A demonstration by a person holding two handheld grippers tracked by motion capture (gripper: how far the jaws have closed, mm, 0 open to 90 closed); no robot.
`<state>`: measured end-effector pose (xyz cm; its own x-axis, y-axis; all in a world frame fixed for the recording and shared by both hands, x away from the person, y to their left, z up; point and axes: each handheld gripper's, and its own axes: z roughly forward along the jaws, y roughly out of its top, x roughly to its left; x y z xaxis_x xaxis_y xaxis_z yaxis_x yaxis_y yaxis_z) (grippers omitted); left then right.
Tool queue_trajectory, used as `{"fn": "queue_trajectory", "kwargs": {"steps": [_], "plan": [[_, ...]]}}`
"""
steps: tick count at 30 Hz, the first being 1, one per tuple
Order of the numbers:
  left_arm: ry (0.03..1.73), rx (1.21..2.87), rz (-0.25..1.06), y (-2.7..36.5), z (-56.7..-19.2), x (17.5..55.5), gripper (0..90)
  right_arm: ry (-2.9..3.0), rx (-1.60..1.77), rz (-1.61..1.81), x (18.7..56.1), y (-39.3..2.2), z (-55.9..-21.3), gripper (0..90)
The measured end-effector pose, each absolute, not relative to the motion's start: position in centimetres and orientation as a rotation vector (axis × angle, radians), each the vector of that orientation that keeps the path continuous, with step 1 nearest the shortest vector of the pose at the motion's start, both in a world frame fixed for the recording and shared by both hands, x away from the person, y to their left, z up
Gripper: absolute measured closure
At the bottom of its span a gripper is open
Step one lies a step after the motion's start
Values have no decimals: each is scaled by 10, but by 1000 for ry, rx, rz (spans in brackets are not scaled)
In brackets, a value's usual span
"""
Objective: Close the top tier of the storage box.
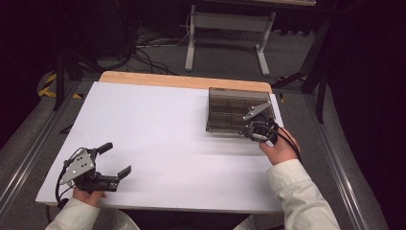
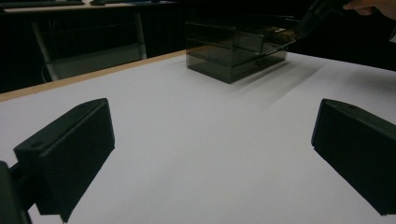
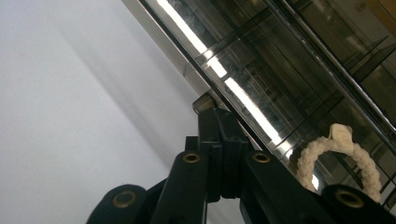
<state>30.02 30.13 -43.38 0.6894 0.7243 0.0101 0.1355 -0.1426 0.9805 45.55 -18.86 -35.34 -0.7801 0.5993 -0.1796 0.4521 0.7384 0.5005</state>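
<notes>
A smoky see-through box [image 1: 230,108] with inner compartments stands on the white table [image 1: 158,124] at the right rear. My right gripper [image 1: 250,126] is at its near right edge. In the right gripper view its jaws [image 3: 217,116] are pressed together, tips against a small tab [image 3: 204,101] on the box's rim [image 3: 243,100]; whether they pinch it I cannot tell. A white braided ring [image 3: 327,151] lies inside the box. My left gripper [image 1: 117,159] rests at the table's near left corner, wide open with nothing between its fingers [image 2: 70,149].
The box [image 2: 233,56] is far ahead of the left gripper, with bare white tabletop in between. The table's wooden back edge [image 1: 186,80] borders a floor with cables and a white desk frame [image 1: 230,28]. Metal rails run along both sides.
</notes>
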Motion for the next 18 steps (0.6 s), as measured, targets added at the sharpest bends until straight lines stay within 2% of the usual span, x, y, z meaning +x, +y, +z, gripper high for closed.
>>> {"fn": "queue_trajectory", "kwargs": {"steps": [18], "plan": [[700,1668,601,303,-433,300,2,2515,850,613,467,-186,-357,900]]}}
